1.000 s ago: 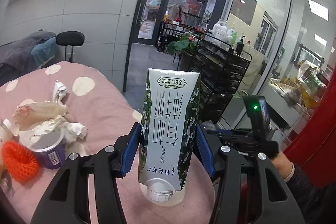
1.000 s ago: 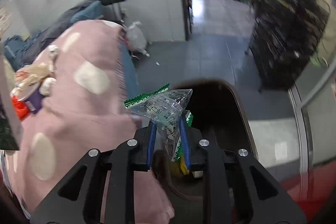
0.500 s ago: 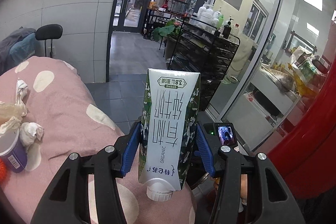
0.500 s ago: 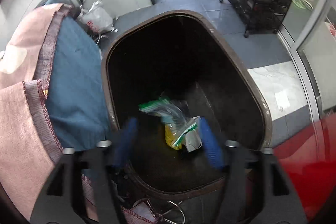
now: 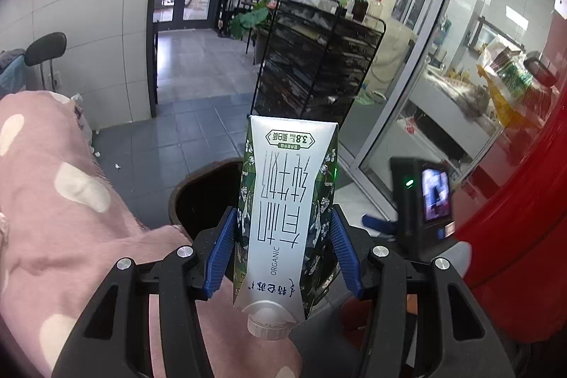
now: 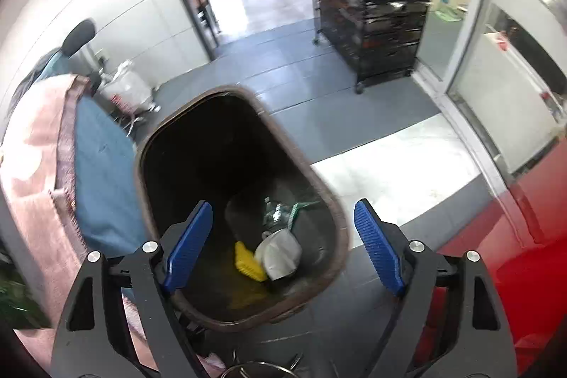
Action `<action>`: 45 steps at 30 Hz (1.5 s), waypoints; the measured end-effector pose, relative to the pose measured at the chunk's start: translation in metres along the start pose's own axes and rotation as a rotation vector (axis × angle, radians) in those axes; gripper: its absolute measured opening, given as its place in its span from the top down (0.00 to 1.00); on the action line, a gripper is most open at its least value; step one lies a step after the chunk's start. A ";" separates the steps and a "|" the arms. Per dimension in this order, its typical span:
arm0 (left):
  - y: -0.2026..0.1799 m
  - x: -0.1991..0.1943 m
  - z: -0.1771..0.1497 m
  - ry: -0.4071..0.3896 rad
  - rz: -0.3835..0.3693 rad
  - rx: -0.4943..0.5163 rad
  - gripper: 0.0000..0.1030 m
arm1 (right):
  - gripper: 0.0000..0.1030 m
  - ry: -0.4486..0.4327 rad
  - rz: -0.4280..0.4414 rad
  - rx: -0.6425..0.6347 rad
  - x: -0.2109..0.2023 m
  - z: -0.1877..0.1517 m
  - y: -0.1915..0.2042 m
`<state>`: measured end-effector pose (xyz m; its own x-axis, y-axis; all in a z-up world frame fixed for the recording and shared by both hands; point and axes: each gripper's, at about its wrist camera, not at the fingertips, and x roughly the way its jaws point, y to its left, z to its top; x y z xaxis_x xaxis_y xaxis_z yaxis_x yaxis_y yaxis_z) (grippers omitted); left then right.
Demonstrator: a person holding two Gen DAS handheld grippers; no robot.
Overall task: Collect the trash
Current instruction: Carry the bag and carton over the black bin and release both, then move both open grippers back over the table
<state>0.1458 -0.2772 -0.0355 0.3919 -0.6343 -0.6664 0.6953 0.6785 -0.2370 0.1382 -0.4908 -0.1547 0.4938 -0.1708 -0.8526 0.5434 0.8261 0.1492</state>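
My left gripper (image 5: 281, 243) is shut on a white and green milk carton (image 5: 283, 215), held cap end toward me, above the edge of a pink dotted tablecloth (image 5: 53, 218). The dark bin (image 5: 198, 190) shows just behind the carton. In the right wrist view my right gripper (image 6: 283, 243) hangs over the brown-rimmed bin (image 6: 340, 236), its jaws opening wide with nothing between the blue pads. At the bin's bottom lie a clear green-edged wrapper (image 6: 283, 213), a yellow piece (image 6: 248, 261) and a white crumpled item (image 6: 280, 254).
A black wire rack (image 5: 319, 66) stands on the grey tile floor behind the bin. Red surface (image 6: 514, 254) lies to the right, glass partition (image 5: 425, 59) beyond. The other gripper's camera screen (image 5: 425, 201) is at right. Blue cloth (image 6: 102, 179) hangs under the tablecloth.
My right gripper let go of the clear wrapper, which fell into the bin, and its jaws spread. My left gripper carried the carton from over the table trash toward the bin.
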 end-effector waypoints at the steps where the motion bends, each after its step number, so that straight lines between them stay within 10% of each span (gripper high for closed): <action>1: -0.002 0.007 -0.001 0.014 0.009 0.009 0.50 | 0.20 -0.007 -0.008 0.009 -0.003 0.001 -0.004; 17: 0.002 0.057 -0.017 0.171 0.078 0.019 0.49 | 0.20 -0.048 -0.038 0.060 -0.018 0.007 -0.033; 22: 0.001 0.060 -0.019 0.181 0.092 0.035 0.21 | 0.19 -0.052 -0.038 0.061 -0.020 0.008 -0.033; 26: -0.004 0.058 -0.018 0.170 0.091 0.054 0.17 | 0.19 -0.065 -0.035 0.062 -0.026 0.010 -0.031; 45: 0.028 -0.082 -0.033 -0.137 0.180 -0.027 0.06 | 0.11 -0.179 0.122 -0.155 -0.084 0.004 0.065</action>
<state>0.1136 -0.1937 -0.0103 0.5881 -0.5450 -0.5976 0.5908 0.7941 -0.1428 0.1349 -0.4251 -0.0709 0.6694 -0.1455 -0.7285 0.3683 0.9167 0.1554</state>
